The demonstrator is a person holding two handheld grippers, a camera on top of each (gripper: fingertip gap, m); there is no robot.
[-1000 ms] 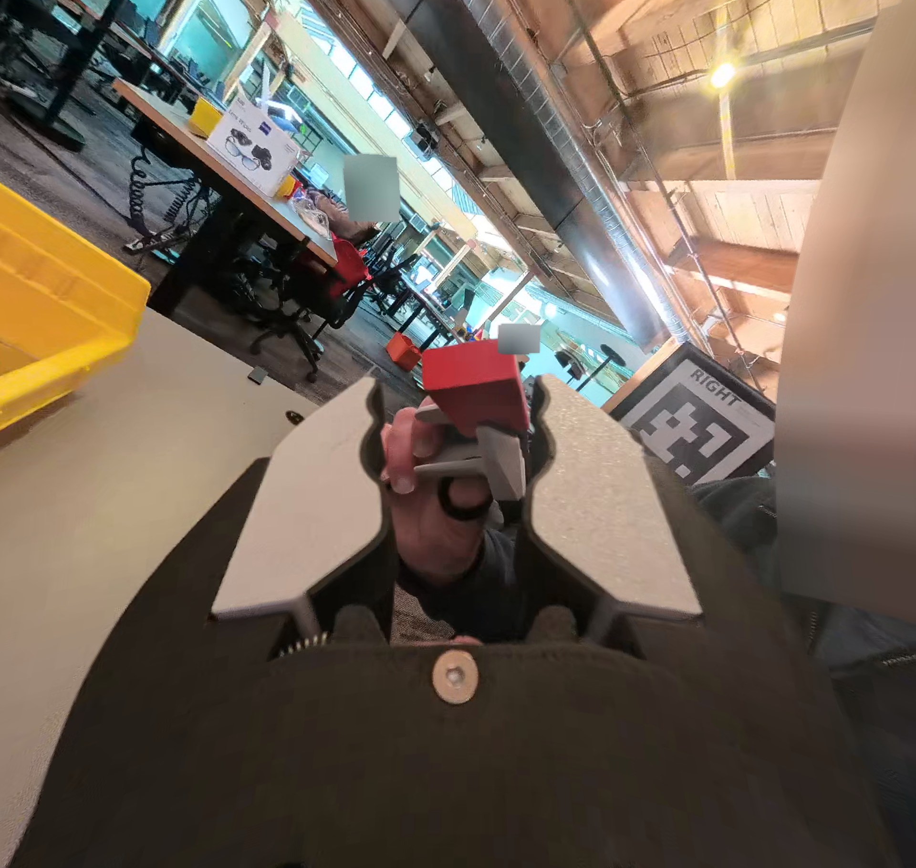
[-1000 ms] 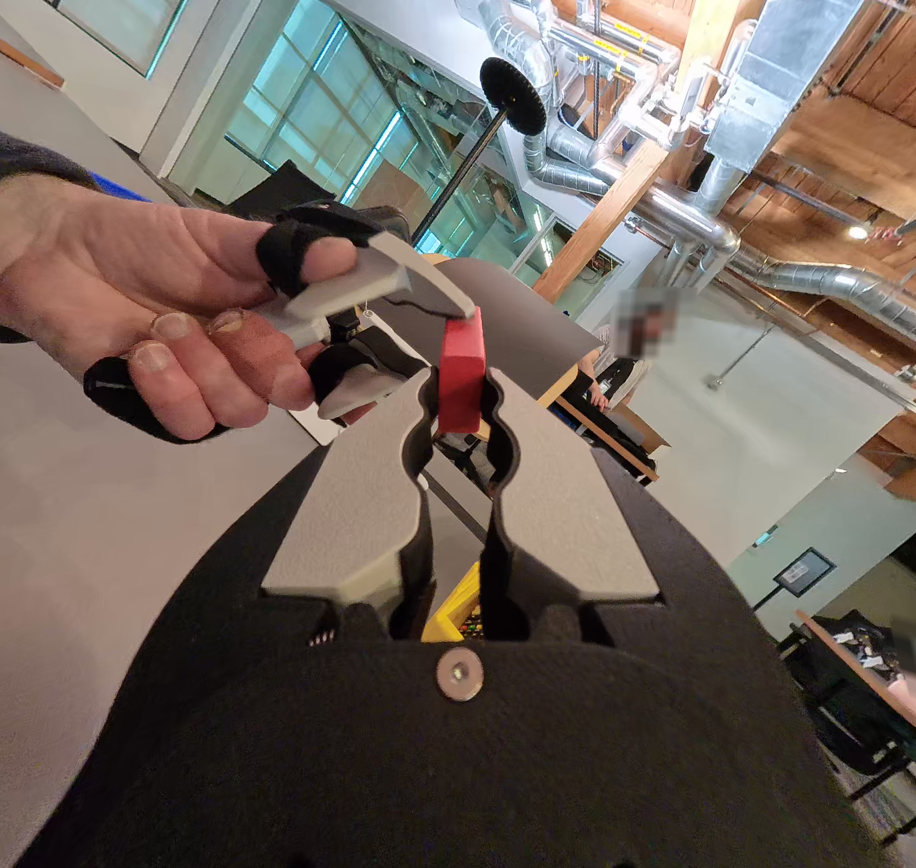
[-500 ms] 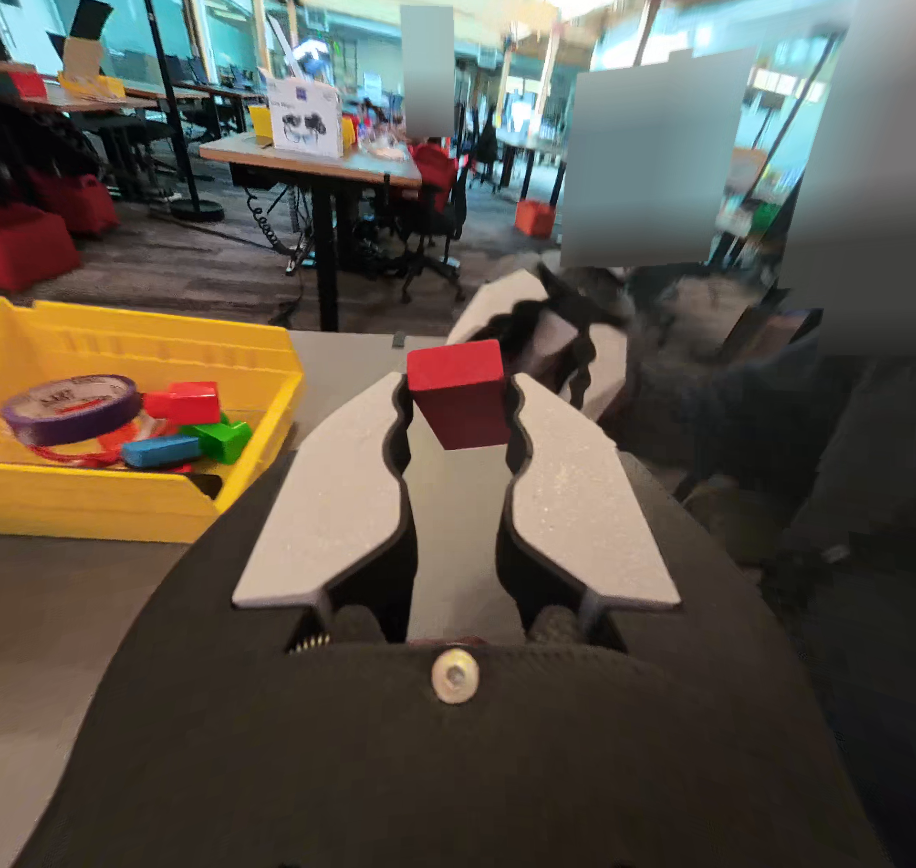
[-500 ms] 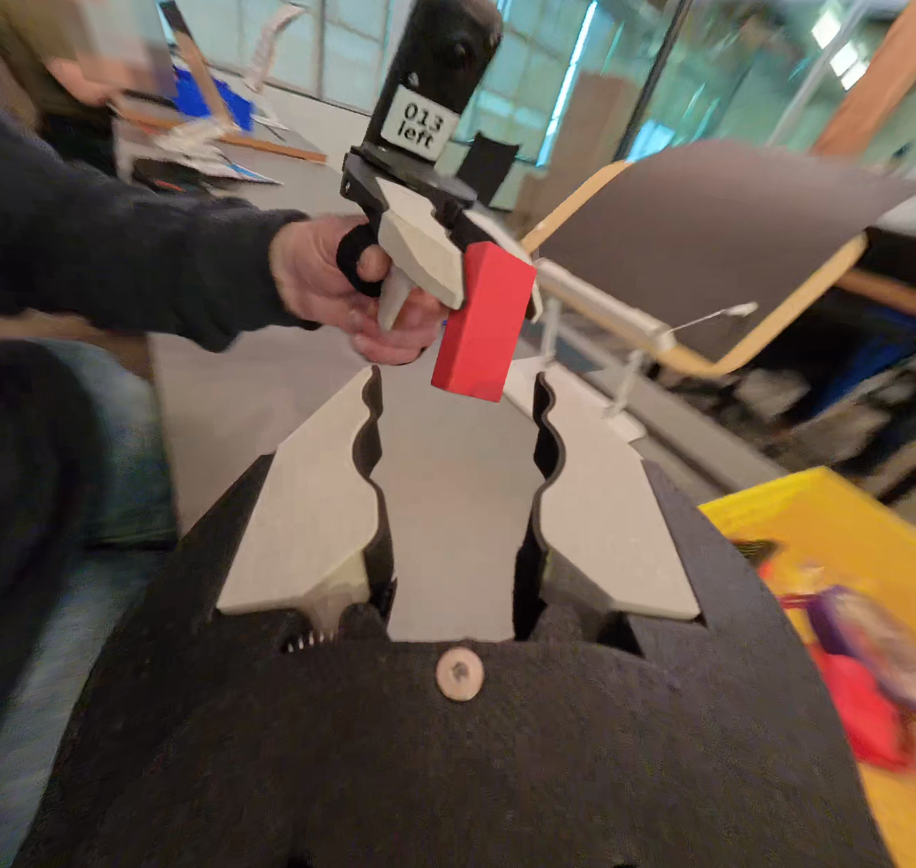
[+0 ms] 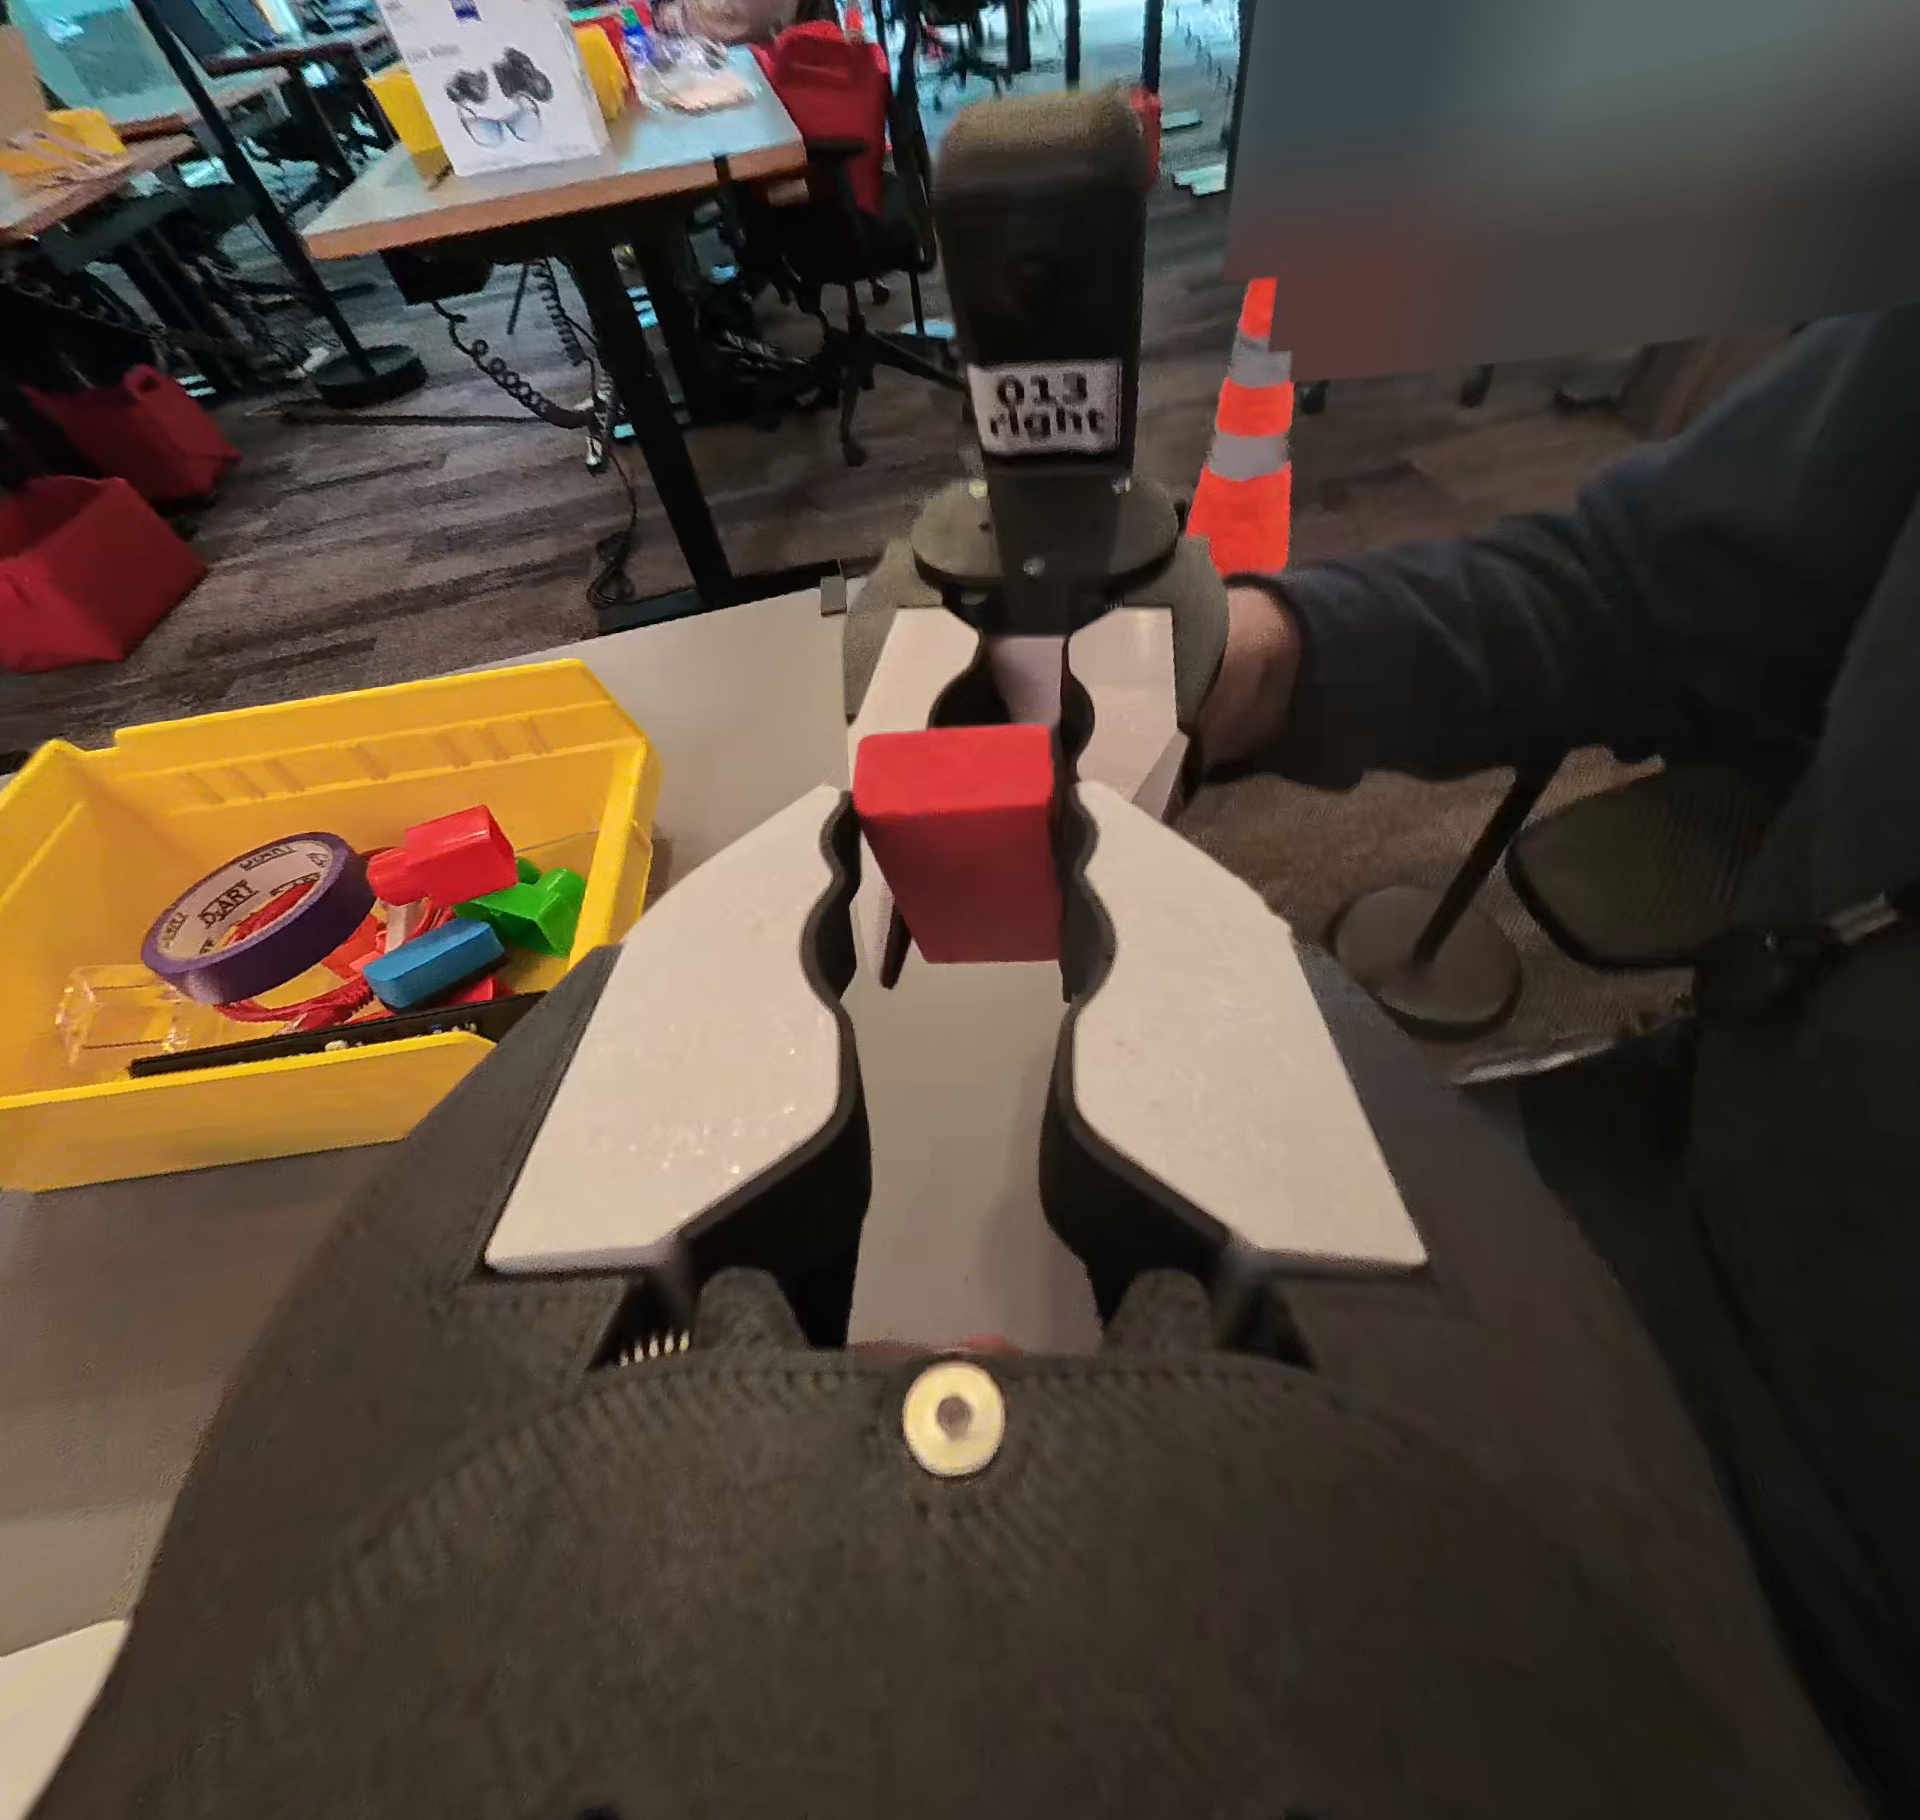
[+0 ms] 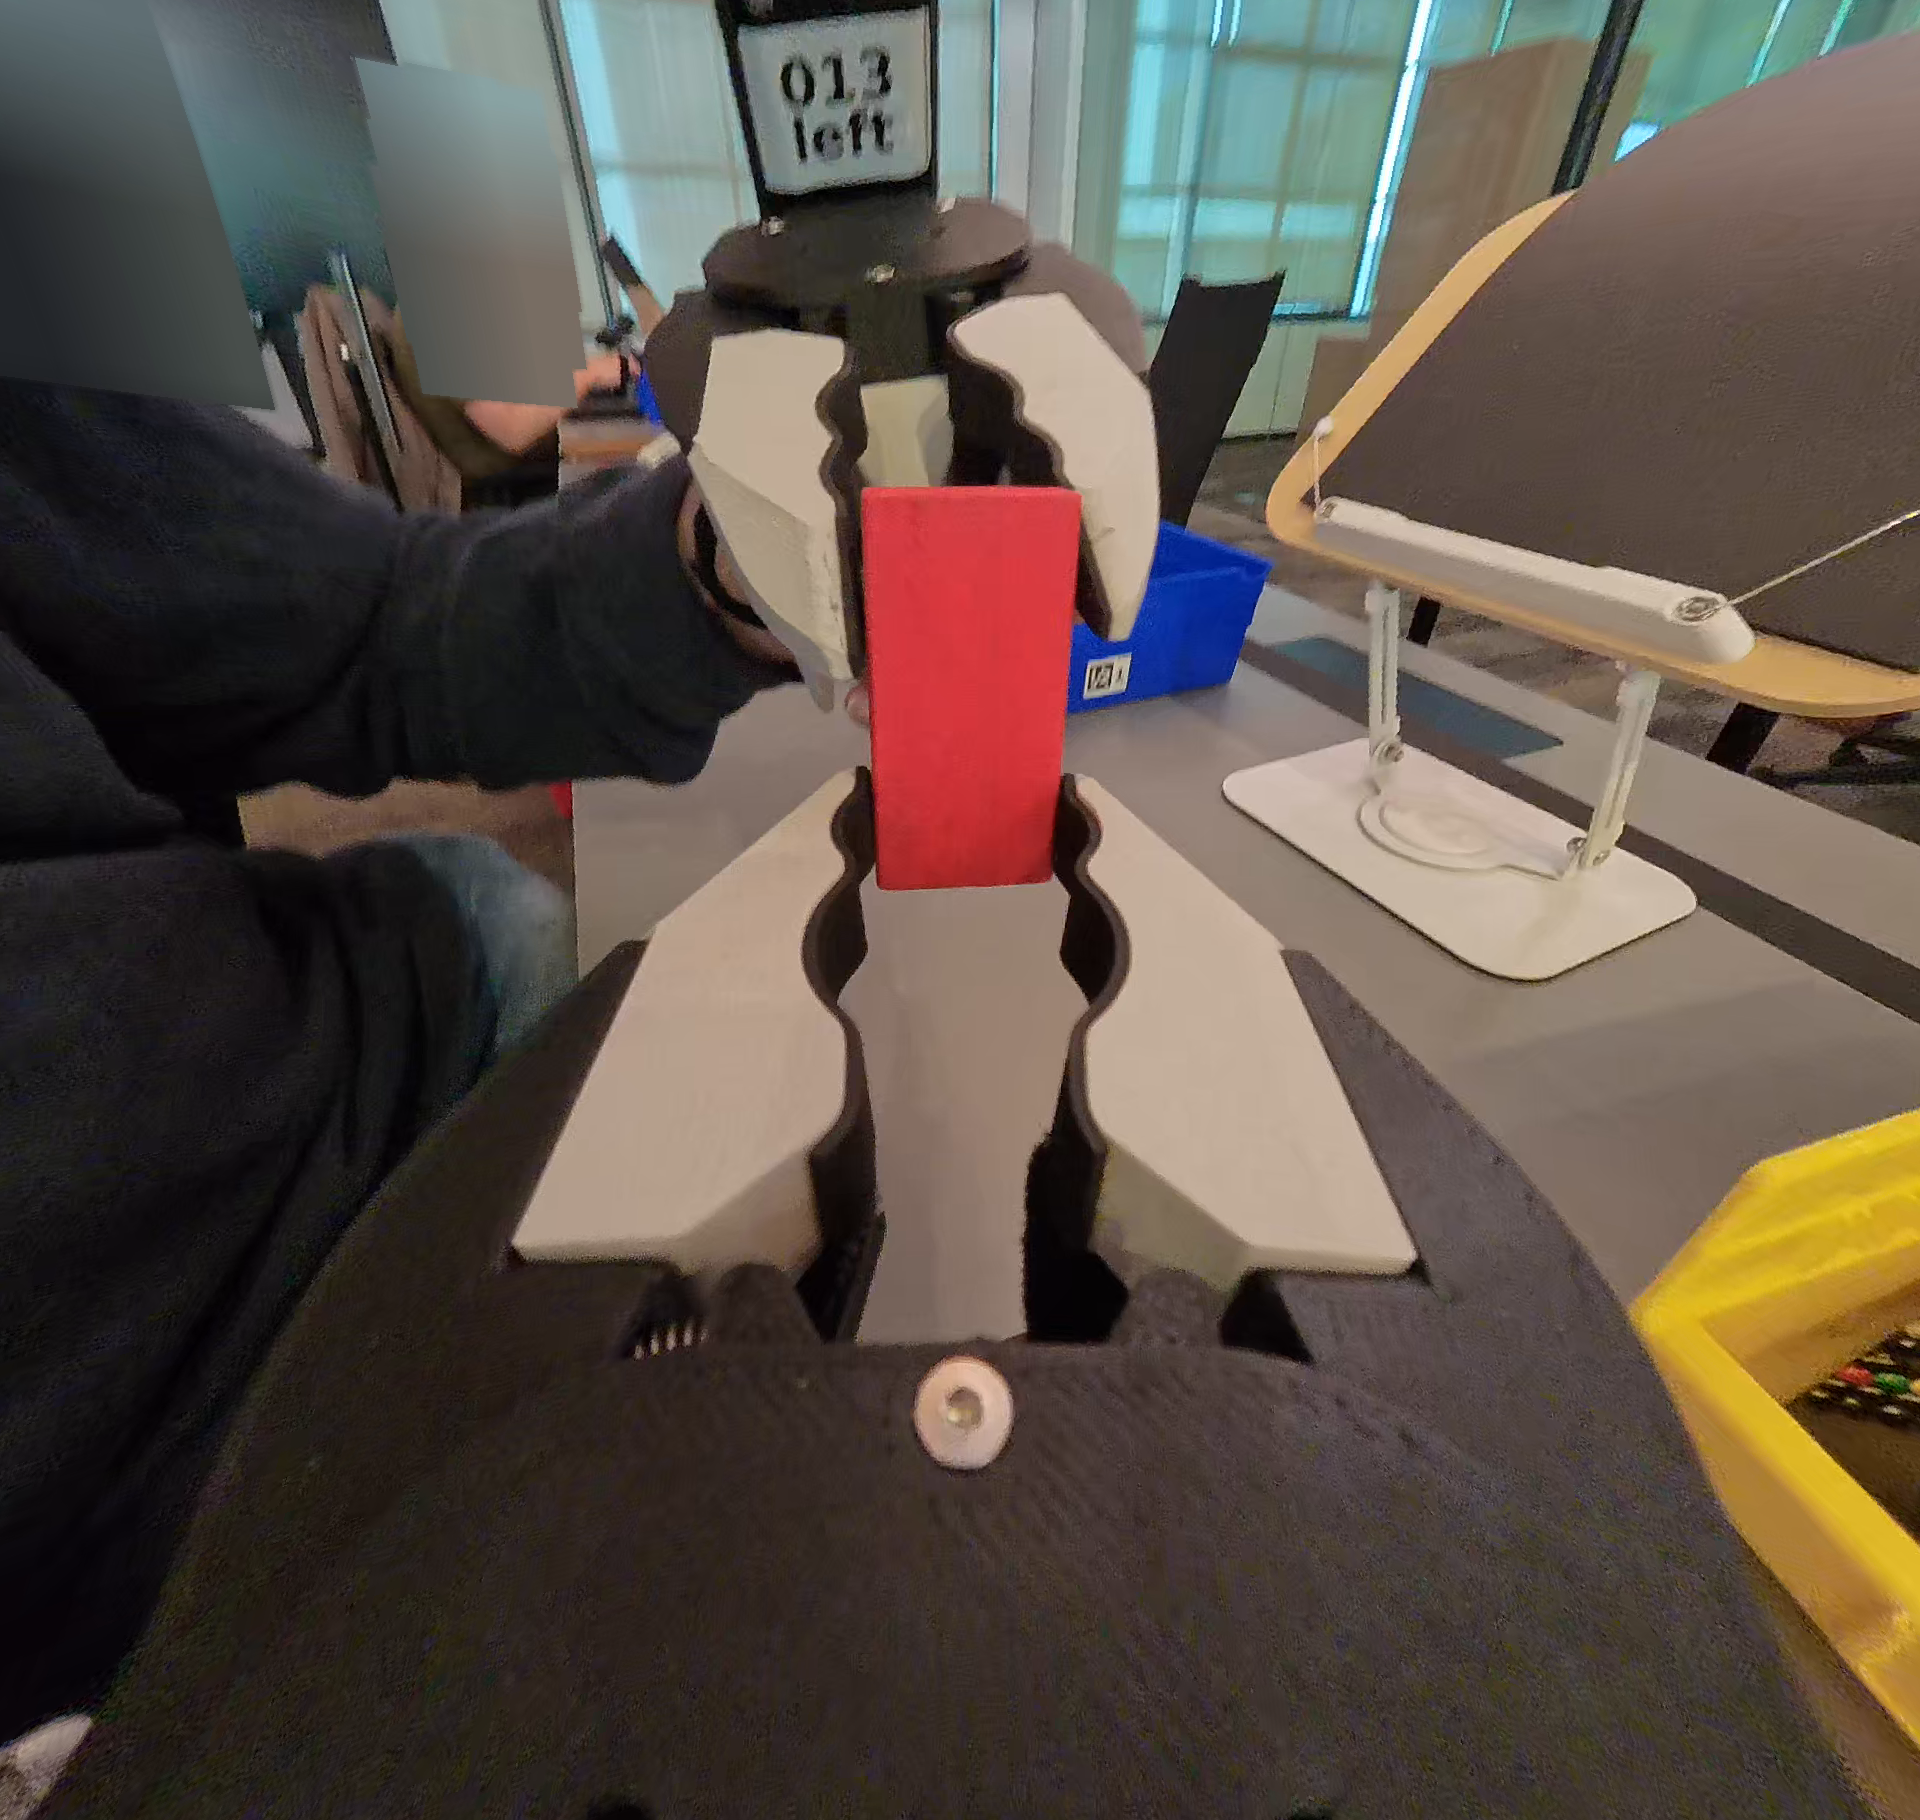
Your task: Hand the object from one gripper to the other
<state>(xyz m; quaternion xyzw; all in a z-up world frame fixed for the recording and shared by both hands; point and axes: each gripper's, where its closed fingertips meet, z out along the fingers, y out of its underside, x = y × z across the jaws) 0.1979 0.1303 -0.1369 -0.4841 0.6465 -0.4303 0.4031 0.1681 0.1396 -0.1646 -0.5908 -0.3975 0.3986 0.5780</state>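
Observation:
A red block (image 5: 956,856) hangs in the air between the two grippers, which face each other above the grey table (image 6: 1455,1064). In the left wrist view, my left gripper (image 5: 956,825) is shut on one end of the block. My right gripper (image 5: 1023,700) sits just behind it, and that end of the block is hidden. In the right wrist view the block (image 6: 966,690) stands upright. My right gripper (image 6: 966,804) has closed onto its lower end, with both fingertips against its sides. The left gripper (image 6: 971,643) clamps its upper end.
A yellow bin (image 5: 312,752) stands on the table to the left, holding a purple tape roll (image 5: 260,918) and coloured blocks; its corner shows in the right wrist view (image 6: 1766,1355). A blue bin (image 6: 1195,607) and a white stand (image 6: 1455,835) with a tilted board sit beyond. An orange cone (image 5: 1247,440) stands on the floor. My left and right fingertips are right by each other.
A second ago only the right gripper held the block. Half a second ago the left held it and the right was open. Now the right has closed on its free end, so both hold it.

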